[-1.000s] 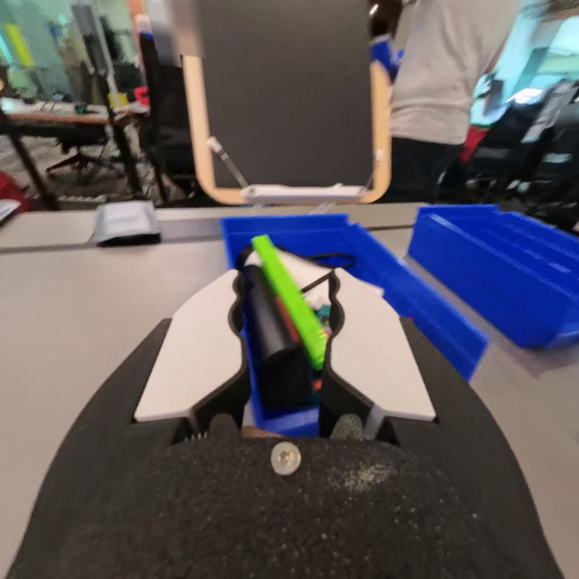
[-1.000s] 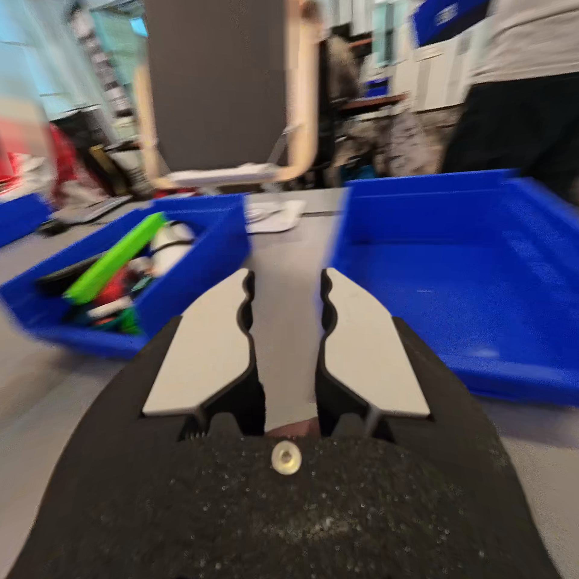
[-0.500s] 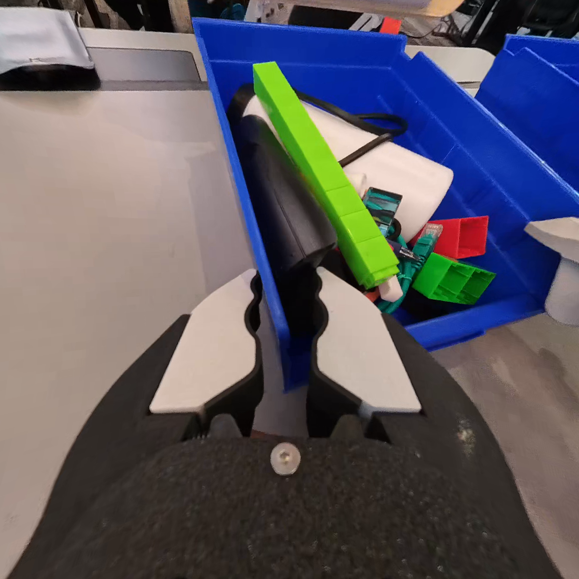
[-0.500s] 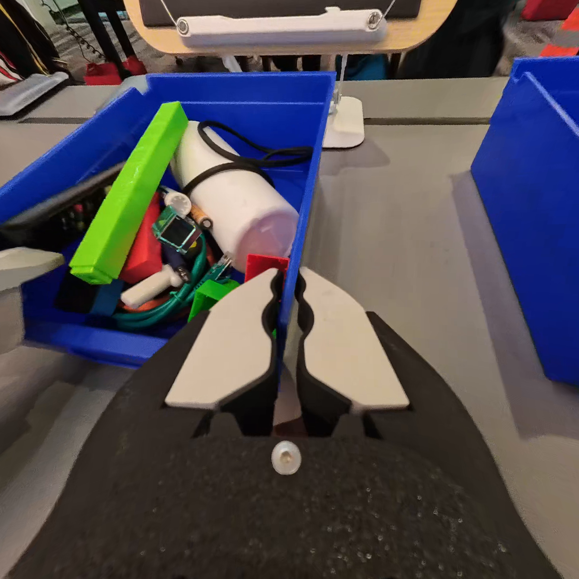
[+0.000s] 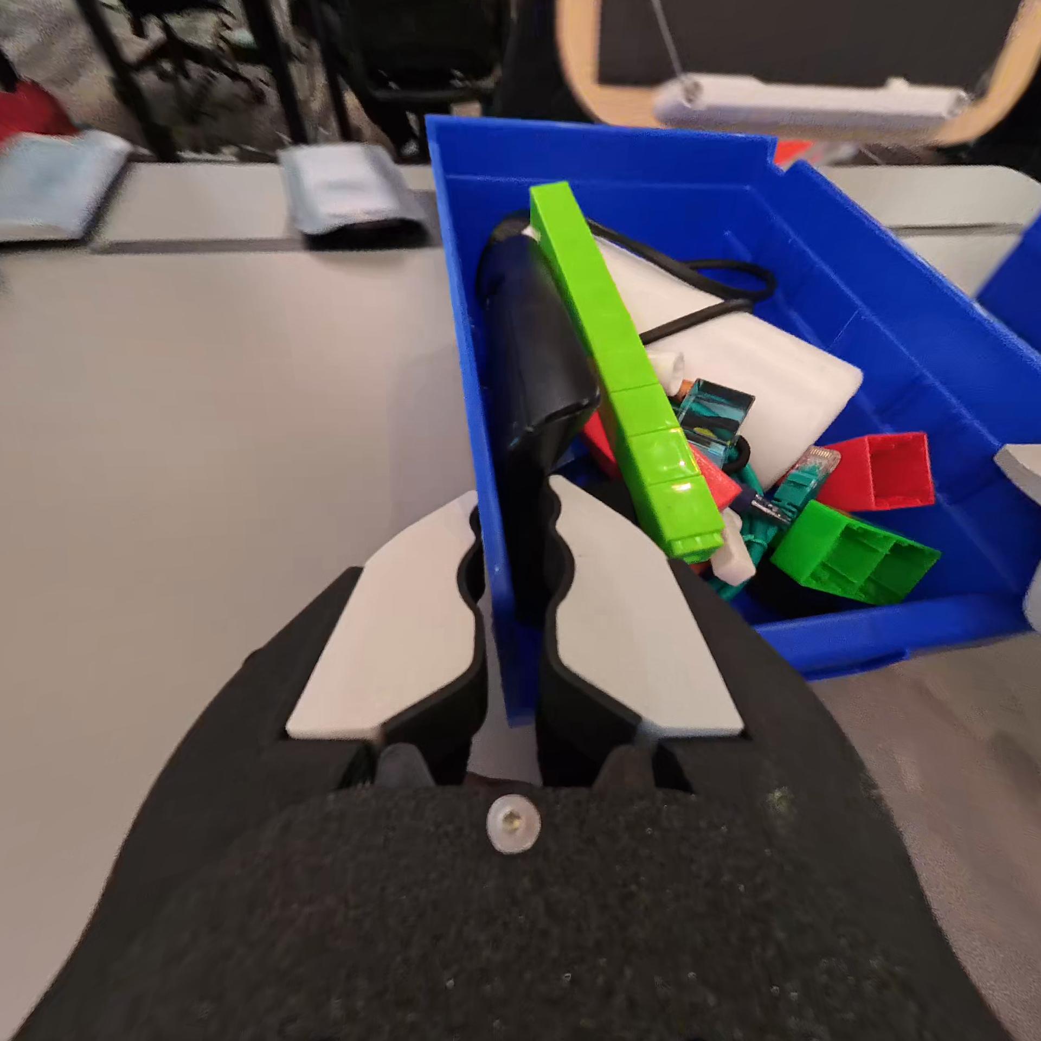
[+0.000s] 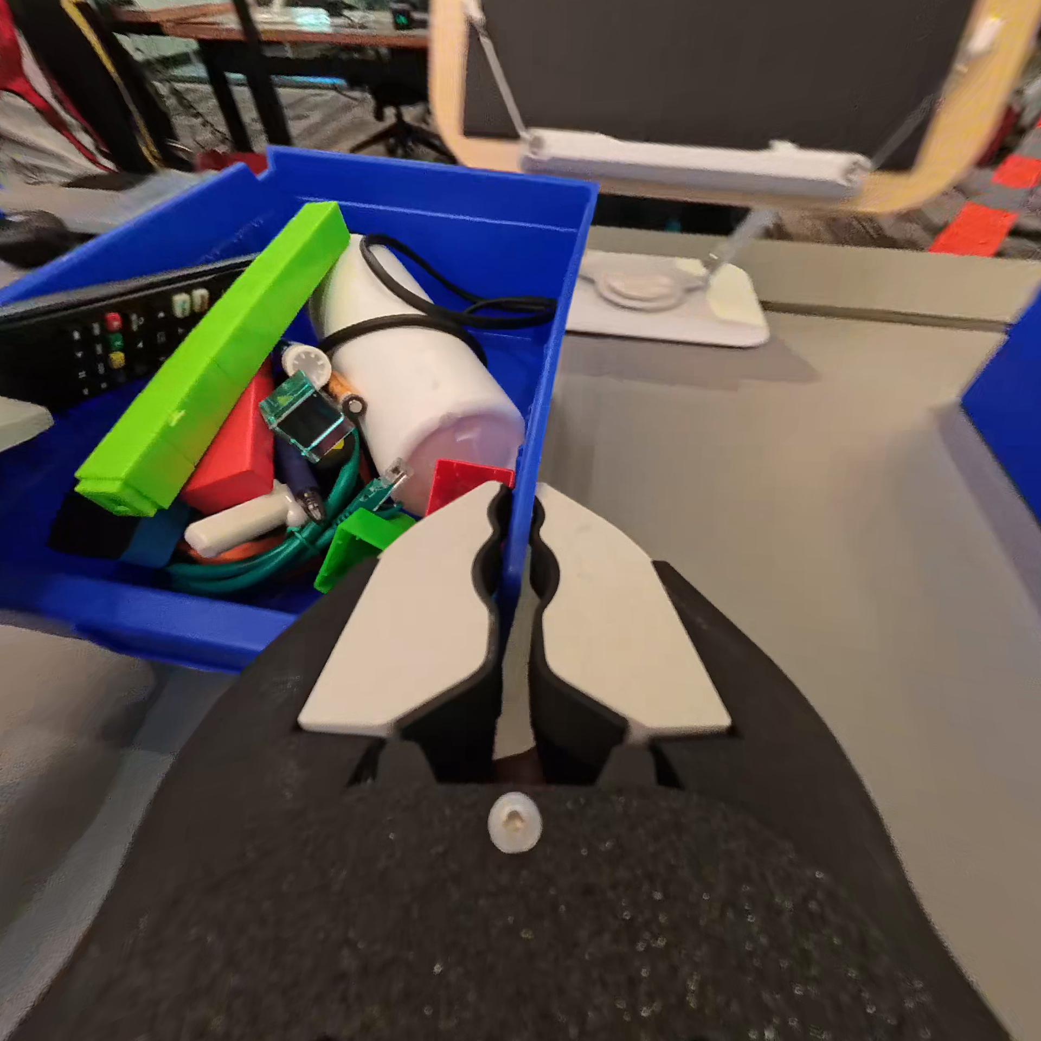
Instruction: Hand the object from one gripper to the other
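Observation:
A blue bin (image 5: 732,186) holds a long green brick bar (image 5: 608,349), a black remote (image 5: 535,349), a white cylinder (image 5: 760,383), red and green blocks and a teal cable. My left gripper (image 5: 512,507) is shut on the bin's left wall, with the remote's end also between its fingers. My right gripper (image 6: 518,495) is shut on the same bin's (image 6: 422,186) right wall. The right view also shows the green bar (image 6: 225,349), the remote (image 6: 101,343) and the cylinder (image 6: 417,383). I cannot tell whether the bin is off the table.
A second blue bin (image 6: 1008,394) stands to the right. A white stand base (image 6: 664,315) and a black board in a wooden frame (image 6: 732,67) are behind the bin. Grey pouches (image 5: 349,197) lie on the grey table at the back left. The gap from one gripper's tips to the other's is roughly 20 cm.
Both grippers came down to the bin from above the table and closed on its opposite side walls. The left jaws have narrowed further in the last half second, and both views have tilted.

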The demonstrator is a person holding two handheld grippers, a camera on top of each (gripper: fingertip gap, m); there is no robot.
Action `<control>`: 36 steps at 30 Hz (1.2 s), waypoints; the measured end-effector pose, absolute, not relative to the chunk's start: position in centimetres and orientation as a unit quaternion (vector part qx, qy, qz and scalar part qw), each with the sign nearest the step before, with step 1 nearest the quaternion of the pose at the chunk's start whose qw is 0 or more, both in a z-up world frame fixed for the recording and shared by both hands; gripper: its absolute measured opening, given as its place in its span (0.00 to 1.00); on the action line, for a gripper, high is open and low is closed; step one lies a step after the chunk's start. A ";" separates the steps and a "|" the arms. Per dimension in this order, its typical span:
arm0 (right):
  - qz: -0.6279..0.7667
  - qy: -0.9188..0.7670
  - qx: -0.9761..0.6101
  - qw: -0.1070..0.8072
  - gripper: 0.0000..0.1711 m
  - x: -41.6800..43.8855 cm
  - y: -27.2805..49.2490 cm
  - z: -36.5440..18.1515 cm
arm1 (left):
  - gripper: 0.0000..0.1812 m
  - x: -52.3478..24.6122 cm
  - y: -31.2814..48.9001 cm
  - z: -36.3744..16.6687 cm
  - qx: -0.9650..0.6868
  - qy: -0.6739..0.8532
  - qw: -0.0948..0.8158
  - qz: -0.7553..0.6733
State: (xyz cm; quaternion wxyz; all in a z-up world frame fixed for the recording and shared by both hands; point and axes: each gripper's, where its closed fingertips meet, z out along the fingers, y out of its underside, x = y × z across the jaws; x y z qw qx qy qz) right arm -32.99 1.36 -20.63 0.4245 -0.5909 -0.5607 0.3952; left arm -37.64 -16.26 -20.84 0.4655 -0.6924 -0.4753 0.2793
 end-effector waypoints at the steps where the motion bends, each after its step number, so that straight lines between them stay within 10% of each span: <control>1: 0.403 -0.564 -0.582 0.426 0.02 -33.8 -0.3 -20.4 | 0.09 -38.1 -18.0 -20.4 -0.684 -0.478 0.466 0.293; 24: 0.509 -0.680 -0.479 0.222 0.13 -35.9 -15.6 -22.1 | 0.05 -43.0 -34.2 -23.4 -0.644 -0.566 0.398 0.327; 31: 0.539 -0.731 -0.405 0.108 0.19 -27.6 -7.9 -21.1 | 0.15 -42.2 -35.3 -23.0 -0.628 -0.586 0.392 0.329; 36: 0.516 -0.708 -0.414 0.247 0.19 -26.8 5.6 -19.8 | 0.19 -38.6 -35.5 -18.6 -0.553 -0.585 0.453 0.383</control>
